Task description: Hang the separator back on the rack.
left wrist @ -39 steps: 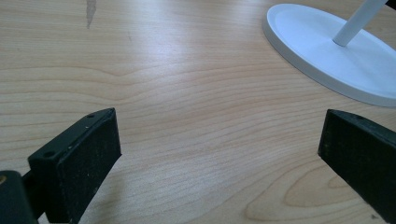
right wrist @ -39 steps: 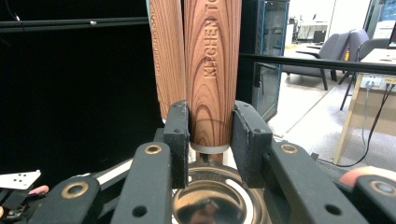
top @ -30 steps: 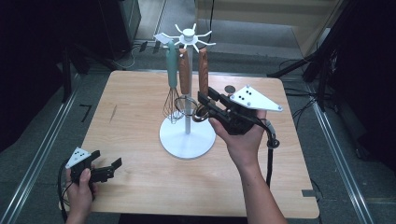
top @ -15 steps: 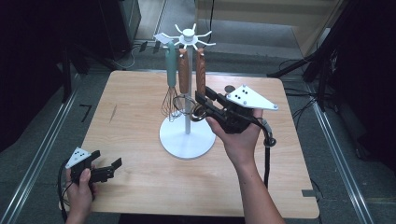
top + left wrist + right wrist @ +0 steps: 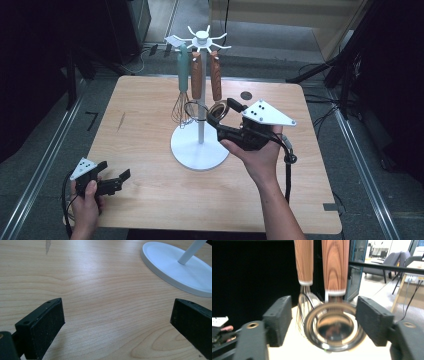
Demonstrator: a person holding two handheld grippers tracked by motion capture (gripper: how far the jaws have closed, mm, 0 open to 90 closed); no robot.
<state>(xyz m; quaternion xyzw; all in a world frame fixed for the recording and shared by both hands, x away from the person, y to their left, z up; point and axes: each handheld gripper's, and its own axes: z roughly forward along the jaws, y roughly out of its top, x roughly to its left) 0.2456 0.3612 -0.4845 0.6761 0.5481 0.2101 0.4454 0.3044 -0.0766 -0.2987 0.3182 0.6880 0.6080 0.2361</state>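
Wooden table (image 5: 150,125); strainer (image 5: 334,326) hangs vertical between right gripper (image 5: 324,322) spread jaws.

left gripper (image 5: 112,181) low, jaws apart, right gripper (image 5: 220,116) raised (jaws spread wide)

Bright tabletop, dark surroundings, close-up blur.

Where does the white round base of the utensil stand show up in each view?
High view: white base at table centre, under the post, left of the right gripper.
Left gripper view: base at upper right, beyond the open jaws.
Right gripper view: I can't make it out.
Shared landmark: the white post.
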